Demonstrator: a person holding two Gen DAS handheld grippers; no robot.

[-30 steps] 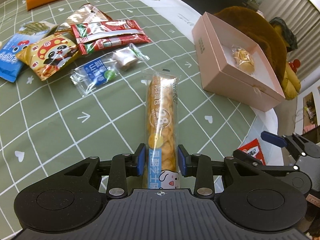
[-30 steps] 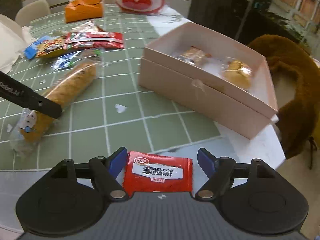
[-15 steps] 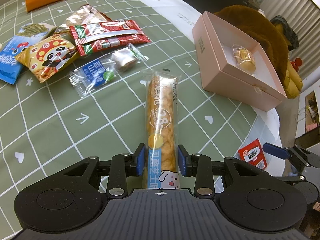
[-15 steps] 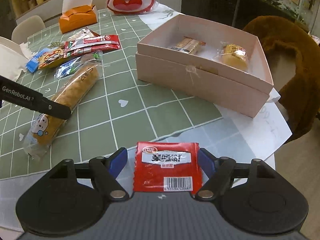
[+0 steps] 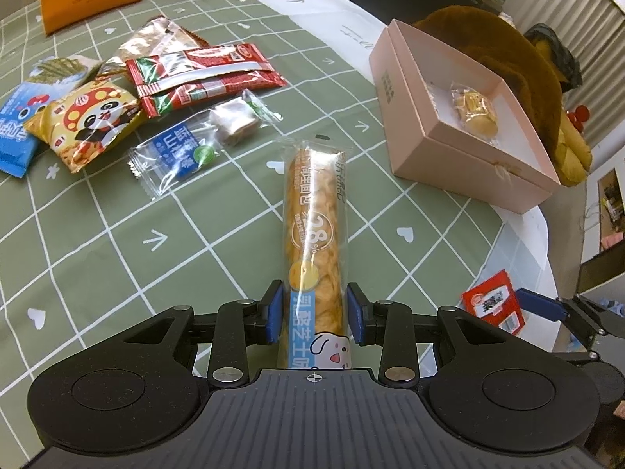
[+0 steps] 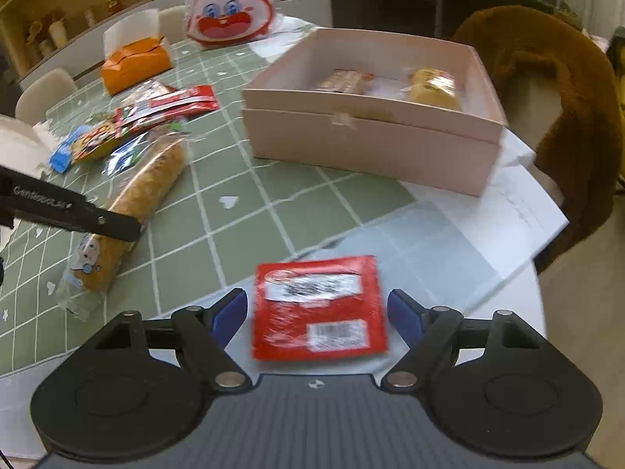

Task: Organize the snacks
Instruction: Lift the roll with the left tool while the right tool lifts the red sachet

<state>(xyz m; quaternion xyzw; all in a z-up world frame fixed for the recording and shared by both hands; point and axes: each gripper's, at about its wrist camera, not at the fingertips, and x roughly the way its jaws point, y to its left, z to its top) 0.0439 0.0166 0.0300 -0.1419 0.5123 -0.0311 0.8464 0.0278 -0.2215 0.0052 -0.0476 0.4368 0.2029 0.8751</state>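
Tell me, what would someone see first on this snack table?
Probably the long bread stick packet lying mid-table on the green checked tablecloth, its near end between the left claw. Then the red snack packet at the table's near edge, between the right claw, whose jaws are opening. Behind stands the open pink box, two wrapped snacks inside.

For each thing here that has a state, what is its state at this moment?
Pink box: open, two wrapped snacks inside.
Long bread roll pack: sealed, flat on the table.
Red sachet: sealed, flat at the table edge.
Left gripper: open, straddling the roll.
Right gripper: opening, pads clear of the sachet.
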